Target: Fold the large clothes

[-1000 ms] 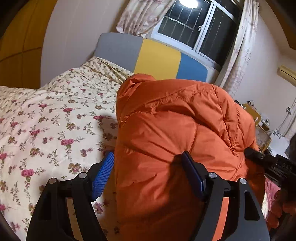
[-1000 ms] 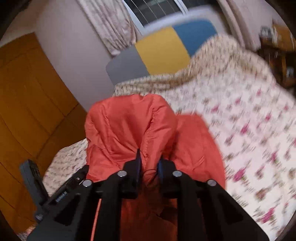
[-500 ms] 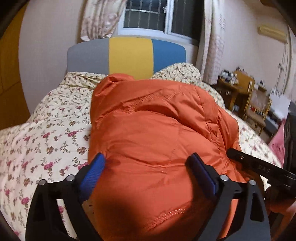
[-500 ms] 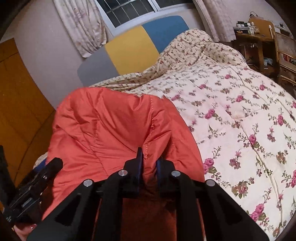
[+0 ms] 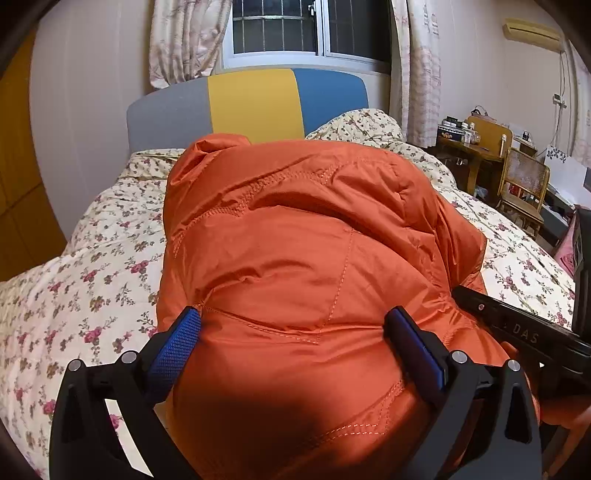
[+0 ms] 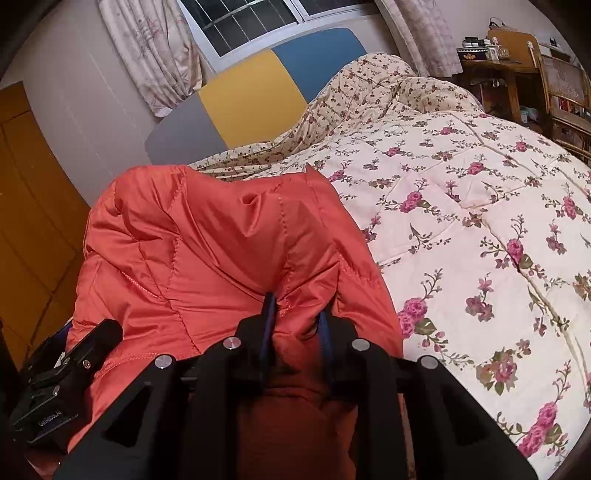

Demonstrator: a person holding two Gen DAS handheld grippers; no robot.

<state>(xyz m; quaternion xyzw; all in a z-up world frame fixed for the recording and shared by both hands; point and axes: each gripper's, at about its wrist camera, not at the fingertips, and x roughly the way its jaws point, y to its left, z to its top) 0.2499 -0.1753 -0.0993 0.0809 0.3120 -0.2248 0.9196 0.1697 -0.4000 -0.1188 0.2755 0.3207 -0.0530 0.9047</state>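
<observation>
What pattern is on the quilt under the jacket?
Cream quilt with pink roses, clearest in the right wrist view.

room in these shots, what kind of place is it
Most likely a home bedroom. A bed with a floral quilt and a grey, yellow and blue headboard fills both views, a curtained window sits behind it, and a cluttered wooden desk with a chair stands beside the bed.

"DAS" on the right tool [image 5: 524, 332]; unclear label on the left tool [image 6: 51, 417]
</observation>
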